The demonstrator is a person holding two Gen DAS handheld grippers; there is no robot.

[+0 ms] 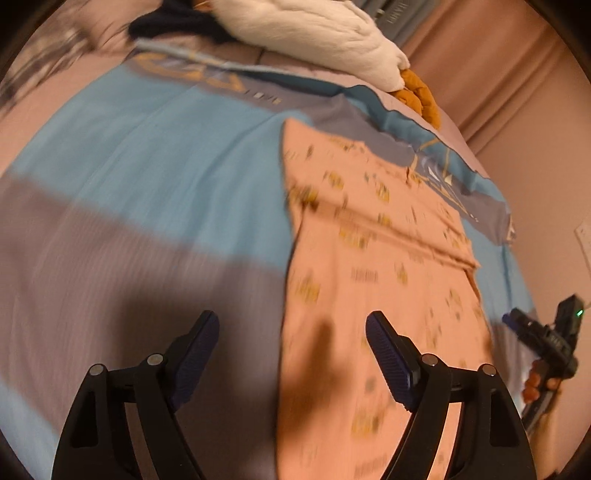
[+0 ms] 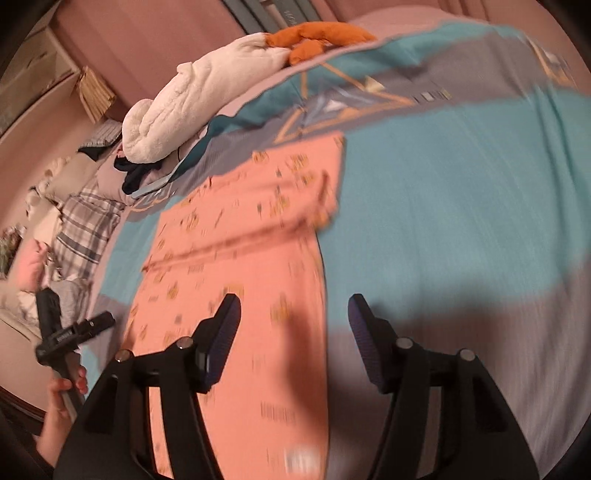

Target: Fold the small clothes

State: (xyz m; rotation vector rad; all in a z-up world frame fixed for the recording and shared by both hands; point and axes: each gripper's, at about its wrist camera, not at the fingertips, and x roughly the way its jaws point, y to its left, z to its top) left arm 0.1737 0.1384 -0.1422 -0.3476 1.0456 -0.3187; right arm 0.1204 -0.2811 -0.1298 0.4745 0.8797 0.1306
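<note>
Folding looks partway done: the pink garment [image 1: 373, 258] lies flat on the bed [image 1: 147, 166], on its blue and grey cover, as a long strip with one crosswise crease and its far end doubled over. Beyond the garment's far end sit a white plush [image 1: 314, 33] and an orange toy [image 1: 417, 92], well apart from it.

Both grippers hang above the garment's near end, released and holding nothing. The left gripper [image 1: 291, 332] straddles the garment's left edge, one finger over pink cloth, the other over the grey cover. The right gripper [image 2: 293, 314] straddles the garment's right edge in the same way. Both views are blurred, so I cannot tell how close the fingertips are to the cloth.

My judgement is that the next fold brings the near end up toward the crease. To do it well, each gripper should pinch its own near corner of the garment through all layers, avoiding the cover underneath, then lift both corners evenly so the side edges stay lined up. A lopsided lift would skew the strip.
</note>
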